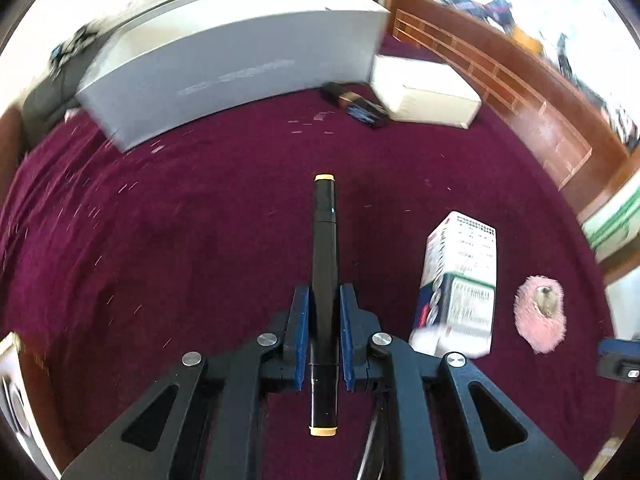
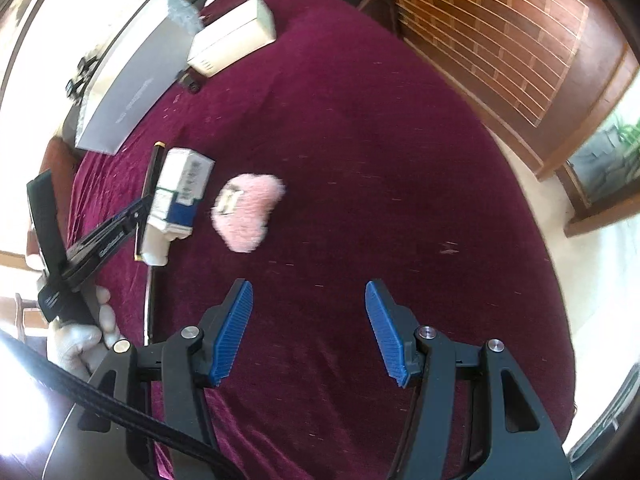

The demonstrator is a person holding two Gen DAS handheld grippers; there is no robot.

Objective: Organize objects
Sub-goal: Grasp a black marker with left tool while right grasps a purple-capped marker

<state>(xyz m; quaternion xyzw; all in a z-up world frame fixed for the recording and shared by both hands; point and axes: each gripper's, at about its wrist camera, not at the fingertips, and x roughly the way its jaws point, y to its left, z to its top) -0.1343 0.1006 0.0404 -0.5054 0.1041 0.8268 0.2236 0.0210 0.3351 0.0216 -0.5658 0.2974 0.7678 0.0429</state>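
My left gripper (image 1: 324,300) is shut on a black marker (image 1: 325,240) with tan end caps, held above the maroon cloth; the marker points forward along the fingers. The marker also shows in the right wrist view (image 2: 150,176), behind a small white and blue carton (image 2: 178,200). That carton (image 1: 460,284) stands just right of the left gripper. A pink fluffy item (image 1: 540,314) lies right of the carton and also shows in the right wrist view (image 2: 248,210). My right gripper (image 2: 308,328) is open and empty above the cloth, nearer than the pink item.
A large grey box (image 1: 240,60) lies at the far side of the table. A white box (image 1: 428,92) and a small dark object (image 1: 356,106) lie beside it. The maroon cloth (image 2: 380,180) covers the round table. Wooden panelling (image 2: 500,32) stands beyond the table's edge.
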